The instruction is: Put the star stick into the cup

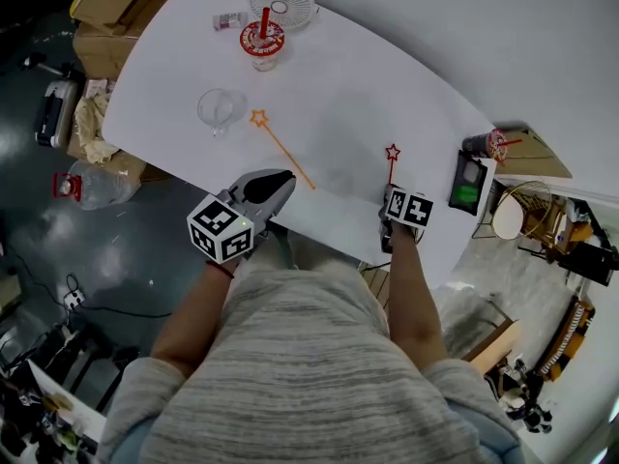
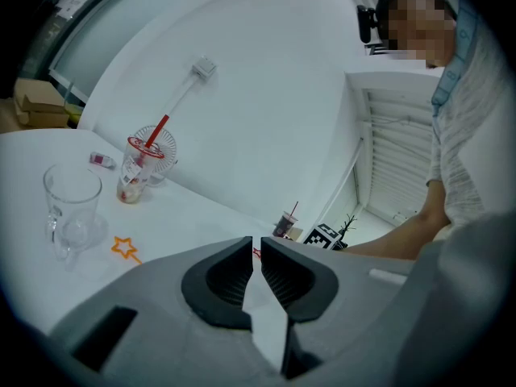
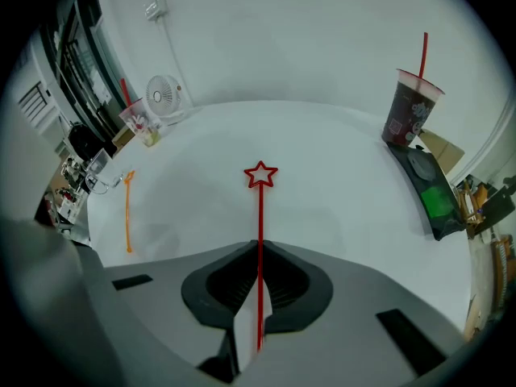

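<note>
A red star stick [image 3: 260, 208] lies on the white table [image 1: 368, 95] near its front edge, star end away from me [image 1: 392, 153]. My right gripper [image 3: 260, 247] points steeply down and is shut on the stick's near end [image 1: 390, 193]. An orange star stick [image 1: 280, 143] lies mid-table, and my left gripper [image 1: 287, 177] hovers close by its near tip. The left gripper [image 2: 256, 240] has its jaws together with nothing between them. A clear glass cup [image 1: 221, 109] stands upright and empty just left of the orange star [image 2: 123, 247].
At the table's far end stand a red-lidded drink cup with a straw [image 1: 262, 42] and a small white fan [image 1: 281, 3]. A dark drink cup with a red straw [image 3: 411, 107] and a black device with a green screen [image 3: 431, 188] sit at the right end. Cardboard boxes [image 1: 106, 8] lie on the floor at left.
</note>
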### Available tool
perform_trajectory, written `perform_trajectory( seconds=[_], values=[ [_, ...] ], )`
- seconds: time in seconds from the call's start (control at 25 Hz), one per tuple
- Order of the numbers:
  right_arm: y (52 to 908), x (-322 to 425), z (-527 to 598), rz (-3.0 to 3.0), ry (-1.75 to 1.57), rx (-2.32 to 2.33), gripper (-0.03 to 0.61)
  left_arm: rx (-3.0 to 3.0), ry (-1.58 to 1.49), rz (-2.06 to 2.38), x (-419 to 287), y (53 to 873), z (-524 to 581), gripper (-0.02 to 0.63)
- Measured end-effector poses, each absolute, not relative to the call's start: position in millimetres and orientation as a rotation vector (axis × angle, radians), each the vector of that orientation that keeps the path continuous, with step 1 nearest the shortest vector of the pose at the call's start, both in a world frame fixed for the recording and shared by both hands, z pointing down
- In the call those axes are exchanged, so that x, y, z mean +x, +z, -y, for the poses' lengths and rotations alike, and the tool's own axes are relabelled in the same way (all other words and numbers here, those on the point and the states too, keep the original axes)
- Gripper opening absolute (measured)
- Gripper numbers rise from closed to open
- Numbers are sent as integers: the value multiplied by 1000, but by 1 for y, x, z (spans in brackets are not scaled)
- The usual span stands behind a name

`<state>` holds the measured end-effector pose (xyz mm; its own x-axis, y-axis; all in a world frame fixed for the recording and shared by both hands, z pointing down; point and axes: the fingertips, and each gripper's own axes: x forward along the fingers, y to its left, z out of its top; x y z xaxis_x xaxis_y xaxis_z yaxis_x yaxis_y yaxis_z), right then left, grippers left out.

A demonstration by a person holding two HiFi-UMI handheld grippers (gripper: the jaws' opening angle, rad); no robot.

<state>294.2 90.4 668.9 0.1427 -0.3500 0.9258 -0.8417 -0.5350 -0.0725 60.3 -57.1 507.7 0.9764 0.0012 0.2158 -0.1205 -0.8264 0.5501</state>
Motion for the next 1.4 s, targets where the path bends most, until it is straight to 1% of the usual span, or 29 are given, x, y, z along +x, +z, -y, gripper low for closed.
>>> perform_trajectory(
  seconds=[0.28, 0.52, 0.88, 1.4],
  values=[
    [653, 294, -70, 1259, 1370, 2013, 20, 2533, 277, 123, 51, 507, 61, 26],
    [620, 289, -29, 1411, 1304, 2060, 20, 2540, 274, 172, 38, 504, 67, 26],
    [555, 260, 50, 1716, 1153, 2084, 20, 2534, 270, 250, 15, 503, 74, 26],
    [500, 210, 126, 1999, 1023, 2023, 20, 2519, 239, 394, -23, 500, 89, 26]
  ],
)
